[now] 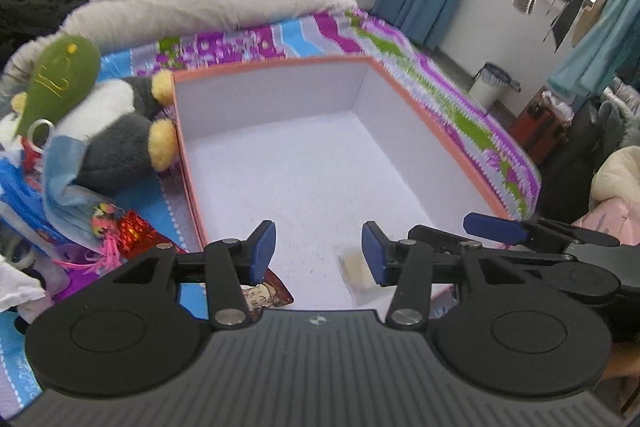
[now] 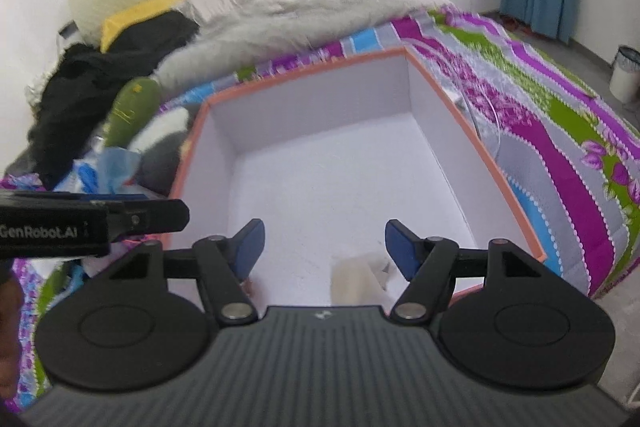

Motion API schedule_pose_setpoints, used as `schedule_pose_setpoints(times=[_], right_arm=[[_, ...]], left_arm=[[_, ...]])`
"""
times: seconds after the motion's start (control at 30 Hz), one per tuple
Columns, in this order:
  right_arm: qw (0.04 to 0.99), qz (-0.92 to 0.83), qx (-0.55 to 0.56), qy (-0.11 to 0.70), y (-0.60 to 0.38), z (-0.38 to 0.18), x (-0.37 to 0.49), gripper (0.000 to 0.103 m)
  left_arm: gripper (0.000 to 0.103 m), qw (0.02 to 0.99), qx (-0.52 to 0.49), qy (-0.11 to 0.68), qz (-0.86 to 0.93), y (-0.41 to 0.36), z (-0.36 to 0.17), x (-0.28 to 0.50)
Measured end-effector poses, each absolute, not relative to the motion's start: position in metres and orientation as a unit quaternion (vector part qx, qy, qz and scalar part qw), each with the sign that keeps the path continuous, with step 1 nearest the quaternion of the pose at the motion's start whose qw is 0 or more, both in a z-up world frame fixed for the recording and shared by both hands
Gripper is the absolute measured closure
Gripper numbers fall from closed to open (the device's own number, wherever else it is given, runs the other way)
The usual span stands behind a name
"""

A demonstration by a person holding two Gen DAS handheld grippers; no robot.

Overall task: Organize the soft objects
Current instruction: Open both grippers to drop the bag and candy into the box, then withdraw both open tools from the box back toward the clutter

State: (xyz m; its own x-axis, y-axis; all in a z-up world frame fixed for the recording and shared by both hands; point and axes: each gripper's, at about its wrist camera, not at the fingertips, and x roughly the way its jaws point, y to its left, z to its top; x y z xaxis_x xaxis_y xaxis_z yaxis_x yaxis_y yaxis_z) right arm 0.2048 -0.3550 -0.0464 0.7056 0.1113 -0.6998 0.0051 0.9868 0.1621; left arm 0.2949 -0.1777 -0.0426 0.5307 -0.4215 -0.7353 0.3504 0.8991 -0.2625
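Above the orange-rimmed box (image 1: 404, 95) on the bed, left claw (image 1: 319, 253) and right claw (image 2: 324, 249) both gape empty; plush penguin (image 1: 120, 131) lies beside the box.

Left of 1 orange-rimmed box (image 1: 404, 99): 1 penguin plush (image 1: 116, 131), 1 green plush (image 1: 60, 79); inside box: 1 pale item (image 1: 356, 267).

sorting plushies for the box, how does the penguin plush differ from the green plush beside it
The penguin plush is grey and white with yellow feet; the green plush is plain green with yellow stitching. The penguin is bulkier and rounder, the green one flatter, and it partly covers the penguin. Both lie on the bedspread, left of the box.
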Motion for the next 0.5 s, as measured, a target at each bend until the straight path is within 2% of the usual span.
schedule_pose_setpoints(times=[0.5], right_arm=[[0.950,0.078,0.046,0.300,-0.308,-0.003,0.129,0.034]], left_arm=[[0.049,0.911,-0.043,0.345,-0.219,-0.121,0.007,0.192]])
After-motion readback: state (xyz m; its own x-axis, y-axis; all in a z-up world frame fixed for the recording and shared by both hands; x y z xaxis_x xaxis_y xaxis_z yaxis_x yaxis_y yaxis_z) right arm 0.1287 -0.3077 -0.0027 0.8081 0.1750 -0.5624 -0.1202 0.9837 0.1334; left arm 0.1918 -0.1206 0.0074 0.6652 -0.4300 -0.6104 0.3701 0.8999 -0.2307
